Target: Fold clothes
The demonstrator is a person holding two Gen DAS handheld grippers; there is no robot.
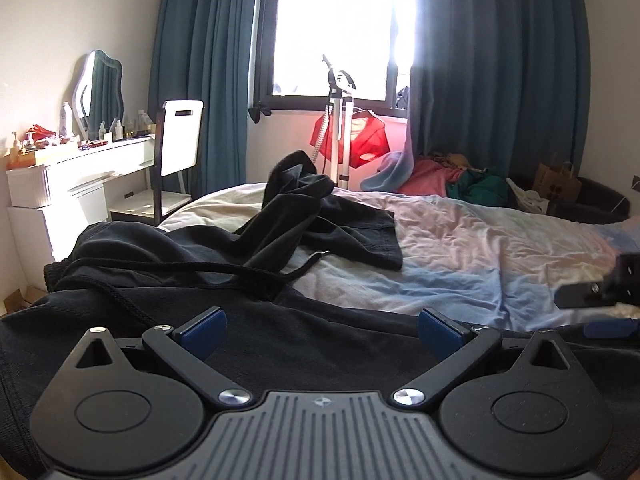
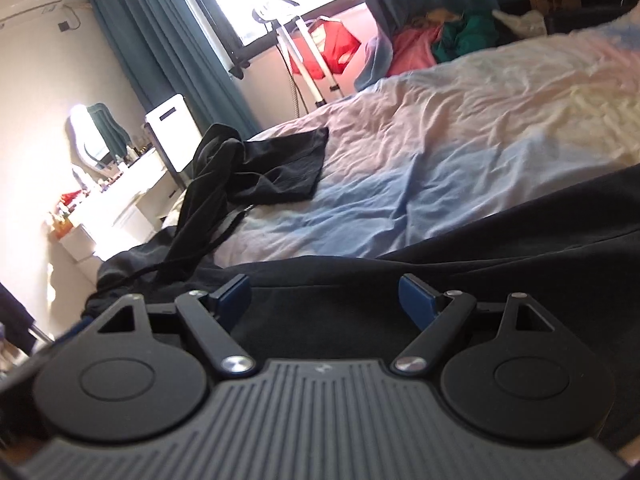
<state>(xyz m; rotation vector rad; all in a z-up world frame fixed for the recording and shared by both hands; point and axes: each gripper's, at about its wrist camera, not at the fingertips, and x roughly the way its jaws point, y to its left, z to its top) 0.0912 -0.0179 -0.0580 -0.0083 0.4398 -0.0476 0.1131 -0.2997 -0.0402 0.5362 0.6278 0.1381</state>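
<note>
Two hand-held grippers hang low over a black garment [image 1: 320, 344] spread on the near edge of the bed [image 1: 460, 248]. Left hand-held gripper [image 1: 322, 330] is released, jaws wide apart, gripping nothing; right hand-held gripper [image 2: 324, 300] is likewise spread and empty. Beyond the garment on the bed, a drawstring [image 1: 180, 268] trails toward crumpled black shorts [image 1: 328, 220]

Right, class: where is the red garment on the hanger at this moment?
The red garment on the hanger hangs from the white stand below the window, beyond the bed's far edge, centre of the left wrist view.
</note>
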